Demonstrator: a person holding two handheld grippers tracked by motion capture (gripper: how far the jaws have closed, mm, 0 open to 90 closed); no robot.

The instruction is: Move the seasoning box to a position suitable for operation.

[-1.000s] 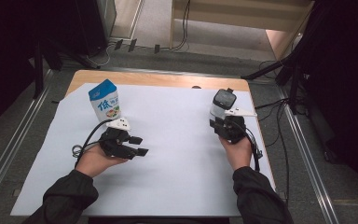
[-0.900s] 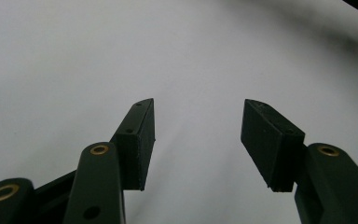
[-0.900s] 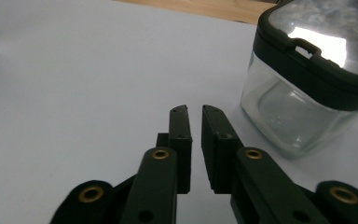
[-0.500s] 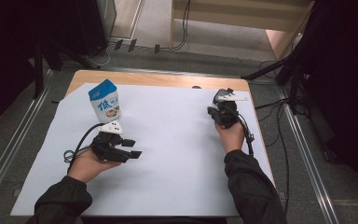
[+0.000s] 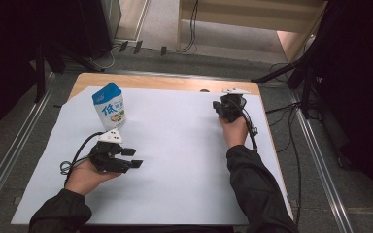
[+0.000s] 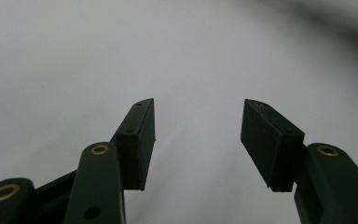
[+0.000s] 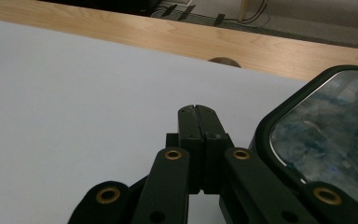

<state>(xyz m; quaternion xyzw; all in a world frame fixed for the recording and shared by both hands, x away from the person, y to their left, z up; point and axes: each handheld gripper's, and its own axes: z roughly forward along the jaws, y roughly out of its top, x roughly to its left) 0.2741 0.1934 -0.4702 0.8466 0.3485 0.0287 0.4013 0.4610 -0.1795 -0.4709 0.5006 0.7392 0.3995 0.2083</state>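
While right gripper point(image 7: 198, 109) rests jaws pressed together, empty, on white sheet point(image 5: 184, 145) near far right table edge, black-rimmed container point(image 7: 326, 135) sits just beside it, at right in right gripper view. Left gripper point(image 5: 133, 158) lies near-left on sheet, jaws spread, nothing between. Milk carton point(image 5: 110, 106) upright beyond it, apart.
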